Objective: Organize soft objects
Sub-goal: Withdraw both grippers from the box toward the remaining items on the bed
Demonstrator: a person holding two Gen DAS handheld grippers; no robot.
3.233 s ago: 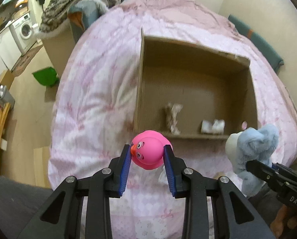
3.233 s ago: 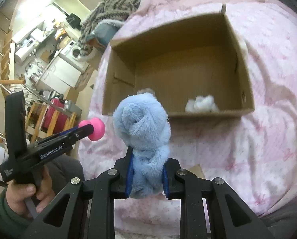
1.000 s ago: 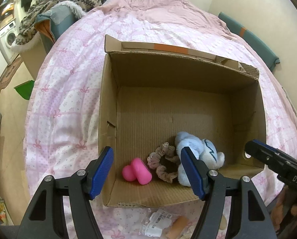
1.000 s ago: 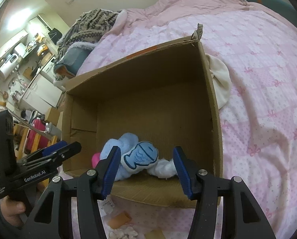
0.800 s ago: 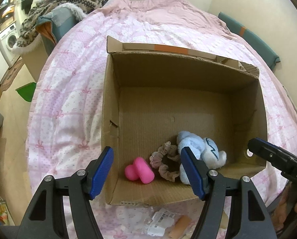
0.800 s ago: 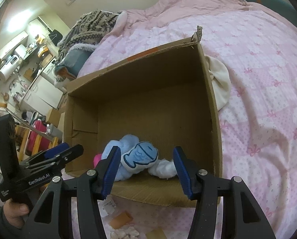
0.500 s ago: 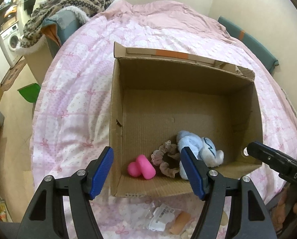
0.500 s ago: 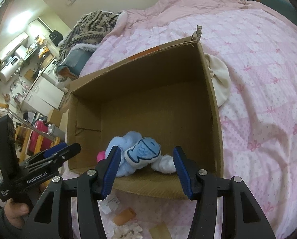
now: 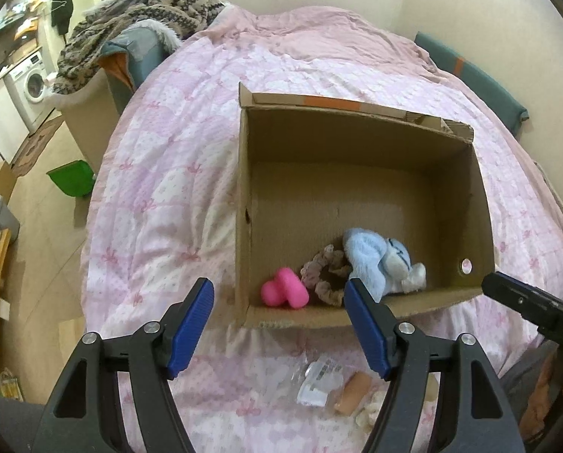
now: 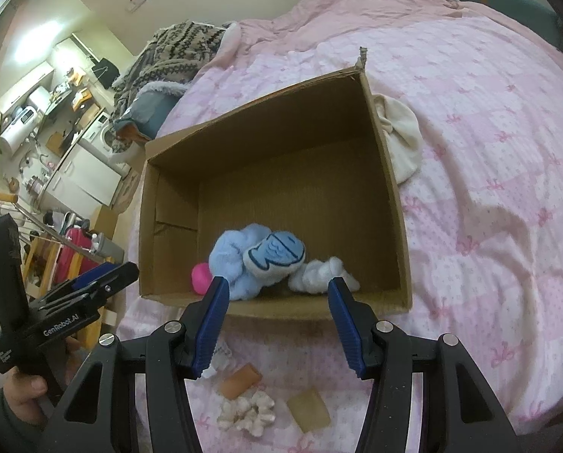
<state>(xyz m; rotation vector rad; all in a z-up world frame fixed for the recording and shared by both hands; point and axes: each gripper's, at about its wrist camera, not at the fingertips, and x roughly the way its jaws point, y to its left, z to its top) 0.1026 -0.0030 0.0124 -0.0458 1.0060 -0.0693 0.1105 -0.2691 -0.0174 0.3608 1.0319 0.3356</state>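
Both the left gripper point(image 9: 279, 322) and right gripper point(image 10: 277, 322) gape wide and empty above loose tan and white soft scraps point(image 10: 245, 413) at the pink quilt's point(image 10: 489, 151) near edge, nearer the right gripper, the brown cardboard box point(image 10: 389, 188) just beyond.

The left gripper point(image 9: 279, 298) is held with its jaws spread wide, nothing between its blue pads point(image 9: 191, 326). The right gripper point(image 10: 277, 296) is likewise spread wide and empty. In the right wrist view, the person's left hand point(image 10: 26, 392) grips the left gripper's handle at the lower left edge.
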